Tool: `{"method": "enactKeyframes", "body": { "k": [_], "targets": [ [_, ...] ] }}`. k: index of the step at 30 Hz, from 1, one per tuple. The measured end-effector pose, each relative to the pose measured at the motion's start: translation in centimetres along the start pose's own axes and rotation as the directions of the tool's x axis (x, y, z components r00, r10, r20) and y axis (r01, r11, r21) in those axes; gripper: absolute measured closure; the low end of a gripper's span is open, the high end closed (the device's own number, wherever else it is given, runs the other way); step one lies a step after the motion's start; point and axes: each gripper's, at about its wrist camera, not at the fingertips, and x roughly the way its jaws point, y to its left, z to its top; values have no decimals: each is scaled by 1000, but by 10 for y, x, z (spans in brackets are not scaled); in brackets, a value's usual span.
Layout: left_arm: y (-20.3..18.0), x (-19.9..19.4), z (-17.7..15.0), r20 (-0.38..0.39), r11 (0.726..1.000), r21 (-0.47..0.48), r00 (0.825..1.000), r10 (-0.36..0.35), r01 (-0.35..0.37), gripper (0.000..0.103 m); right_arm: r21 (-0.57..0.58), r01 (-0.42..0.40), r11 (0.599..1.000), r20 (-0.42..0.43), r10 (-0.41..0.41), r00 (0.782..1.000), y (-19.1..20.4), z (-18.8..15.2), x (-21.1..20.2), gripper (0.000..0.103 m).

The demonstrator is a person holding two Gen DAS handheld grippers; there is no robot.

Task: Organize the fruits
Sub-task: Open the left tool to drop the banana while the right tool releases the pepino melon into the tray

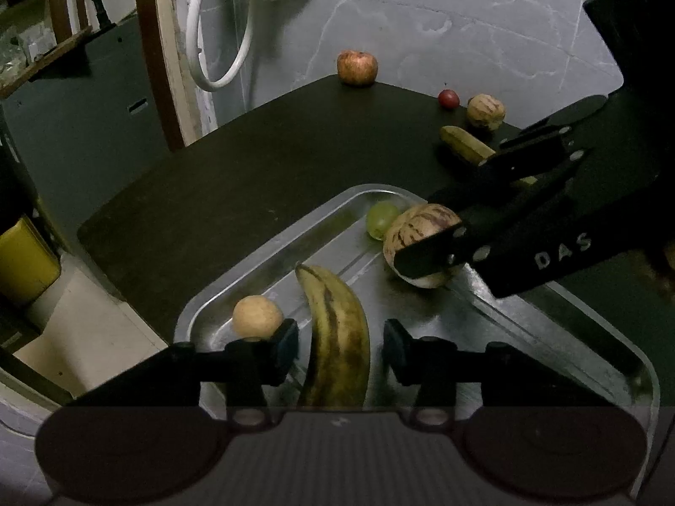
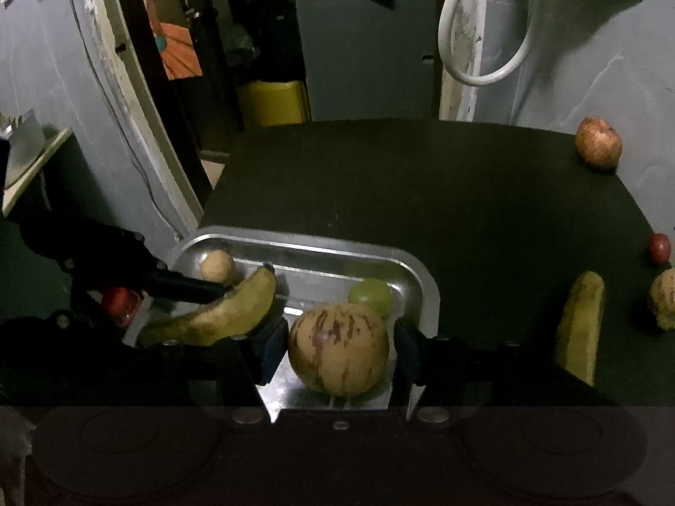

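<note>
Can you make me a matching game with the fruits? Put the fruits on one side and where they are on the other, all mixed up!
Fruits:
1. big banana
2. green grape
3. red apple
4. striped melon

Places:
A. on the dark table, far back by the wall
B. between the fingers of the right hand-held gripper
C. in the metal tray, between the open fingers of the left hand-held gripper
D. in the tray's far corner, beside the striped melon

Pairs: 1-C, 2-D, 3-A, 4-B
</note>
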Motion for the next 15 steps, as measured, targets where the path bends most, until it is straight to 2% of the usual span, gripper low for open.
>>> {"method": "enactKeyframes", "body": {
  "k": [2,6,8,11,15],
  "targets": [
    [0,-3,1,7,1000,-7,1000,1,-1,47,13,-4,1000,17,4,1000,-1,3,-8,40],
    [-1,-13,6,32,999,-51,999,2,0,33,73,-14,997,72,9,997,-6,9,-34,28],
    [-3,-20,10,48,997,-81,999,-1,5,28,105,-20,994,96,10,995,-9,9,-49,18],
    [-7,-32,14,72,992,-123,997,-10,19,21,141,-27,990,132,9,991,-14,6,-73,13],
    [-18,-50,17,101,986,-169,995,4,13,4,188,-44,981,172,11,985,-19,-5,-107,4]
  ]
}}
